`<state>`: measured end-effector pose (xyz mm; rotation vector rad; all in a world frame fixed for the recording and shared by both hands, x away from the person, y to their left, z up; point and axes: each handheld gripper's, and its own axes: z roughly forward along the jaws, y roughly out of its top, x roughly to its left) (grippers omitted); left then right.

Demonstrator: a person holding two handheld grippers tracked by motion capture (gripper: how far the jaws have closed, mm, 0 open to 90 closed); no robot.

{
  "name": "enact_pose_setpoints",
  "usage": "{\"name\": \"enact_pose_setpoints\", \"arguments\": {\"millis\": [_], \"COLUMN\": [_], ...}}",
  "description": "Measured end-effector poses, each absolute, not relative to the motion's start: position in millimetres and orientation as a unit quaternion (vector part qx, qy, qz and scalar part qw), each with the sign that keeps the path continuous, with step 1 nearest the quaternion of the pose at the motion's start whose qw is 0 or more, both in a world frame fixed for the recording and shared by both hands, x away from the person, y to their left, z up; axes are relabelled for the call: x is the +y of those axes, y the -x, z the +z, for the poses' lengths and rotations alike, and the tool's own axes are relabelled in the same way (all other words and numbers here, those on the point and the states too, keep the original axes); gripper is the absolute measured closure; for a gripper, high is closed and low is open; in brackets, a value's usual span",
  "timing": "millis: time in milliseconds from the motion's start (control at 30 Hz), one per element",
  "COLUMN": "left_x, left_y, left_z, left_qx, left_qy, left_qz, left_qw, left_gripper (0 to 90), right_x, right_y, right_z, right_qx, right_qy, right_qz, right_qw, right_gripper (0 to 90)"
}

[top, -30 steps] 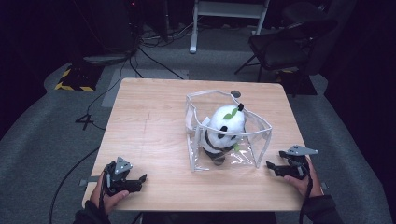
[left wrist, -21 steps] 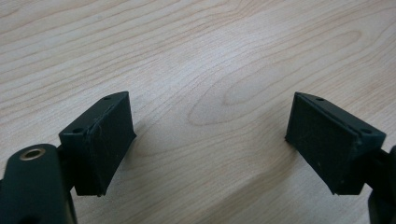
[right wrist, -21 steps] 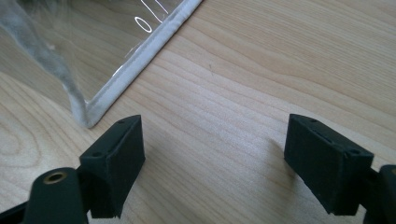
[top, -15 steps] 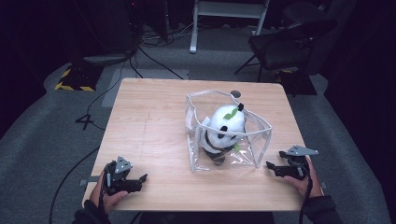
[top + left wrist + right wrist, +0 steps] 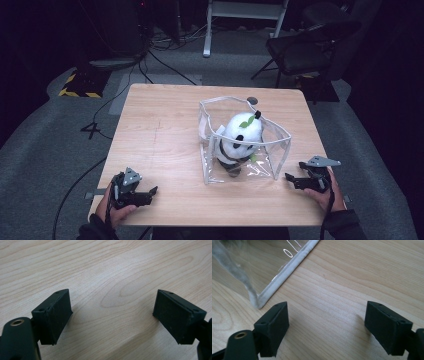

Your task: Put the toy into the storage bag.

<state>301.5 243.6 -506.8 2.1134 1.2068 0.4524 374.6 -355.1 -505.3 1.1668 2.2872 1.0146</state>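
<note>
Honestly can't read a thing here, the white marks on the clear bag point(image 5: 274, 262) are just blurry squiggles.

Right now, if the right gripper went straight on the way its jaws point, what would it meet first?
Probably the clear bag: its white-trimmed bottom corner lies just ahead of the open right gripper, toward its left jaw. Dead centre there is bare table, so it might only graze the corner.
</note>
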Motion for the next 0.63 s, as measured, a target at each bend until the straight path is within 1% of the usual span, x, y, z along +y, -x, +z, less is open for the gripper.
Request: {"name": "enact_pose_setpoints", "arguments": {"millis": [633], "left_x": [243.4], "left_y": [-303.3], "left_z": [-506.6], "left_qx": [0.459], "left_qy": [-0.809], "left_qz": [0.171], "left_qw": [0.326], "left_gripper": [15.1], "right_x": [-355.2], "right_y": [-374.6], "right_z": [-505.3], "right_qx": [0.814], "right_qy": [-0.414], "right_qz": [0.361], "right_qw": [0.189], "right_gripper": [19.3]}}
